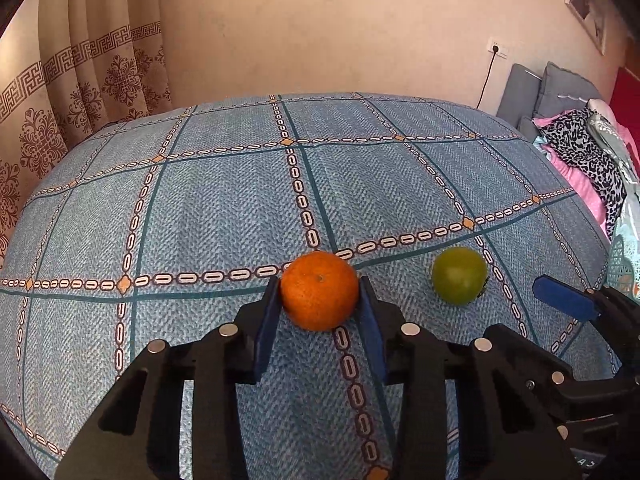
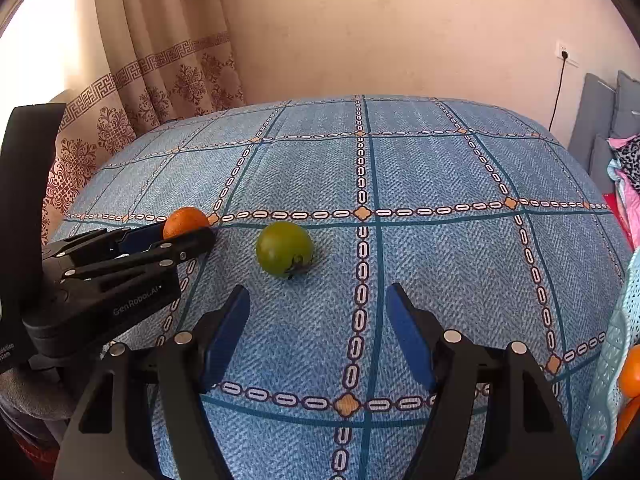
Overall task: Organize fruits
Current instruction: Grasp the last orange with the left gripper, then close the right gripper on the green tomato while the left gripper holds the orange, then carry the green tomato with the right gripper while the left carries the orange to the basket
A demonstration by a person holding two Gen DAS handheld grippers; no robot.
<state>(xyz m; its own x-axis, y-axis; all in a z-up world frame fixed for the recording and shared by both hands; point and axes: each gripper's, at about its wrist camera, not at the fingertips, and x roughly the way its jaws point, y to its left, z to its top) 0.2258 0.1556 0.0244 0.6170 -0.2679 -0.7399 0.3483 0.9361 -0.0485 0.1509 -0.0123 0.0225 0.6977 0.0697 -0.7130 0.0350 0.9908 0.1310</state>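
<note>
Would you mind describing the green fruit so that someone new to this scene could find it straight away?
Start from the blue patterned cloth that covers the surface. Near its front lie two round fruits, and the green fruit is the one lying free ahead of the open right gripper. Unlike the orange fruit between the left gripper fingers, it is smooth, green and has a dark stem.

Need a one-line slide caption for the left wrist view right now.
Left claw closed around an orange on the blue checked cloth, green fruit waiting to its right.
</note>
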